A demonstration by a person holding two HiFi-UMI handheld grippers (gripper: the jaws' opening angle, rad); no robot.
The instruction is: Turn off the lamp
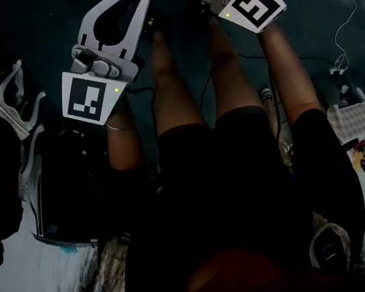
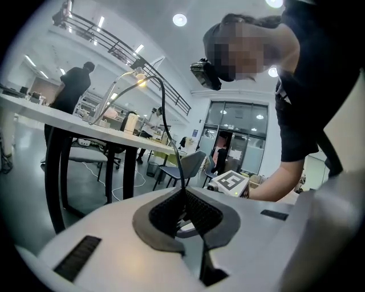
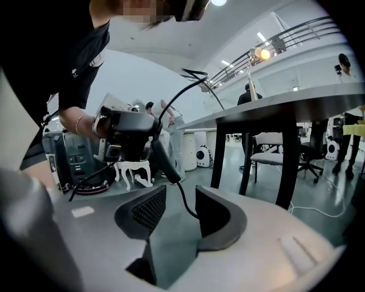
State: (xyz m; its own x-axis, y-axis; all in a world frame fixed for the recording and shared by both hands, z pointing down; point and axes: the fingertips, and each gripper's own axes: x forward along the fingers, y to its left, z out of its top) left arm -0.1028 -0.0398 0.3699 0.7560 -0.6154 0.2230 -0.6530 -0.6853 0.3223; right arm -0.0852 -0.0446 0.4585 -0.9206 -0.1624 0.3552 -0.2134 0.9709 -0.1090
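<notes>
Nothing is showing done yet: the small thin-armed desk lamp is still glowing on the long grey table, the left gripper is pinching its thin black cord, and the right gripper is gaping wide around that cord, unclamped.

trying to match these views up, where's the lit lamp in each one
Head view: not in it.
Left gripper view: the lamp glows in the upper left, above the table.
Right gripper view: the lamp glows in the upper right, above the same table.
Shared landmark: that dark-legged table.
</notes>
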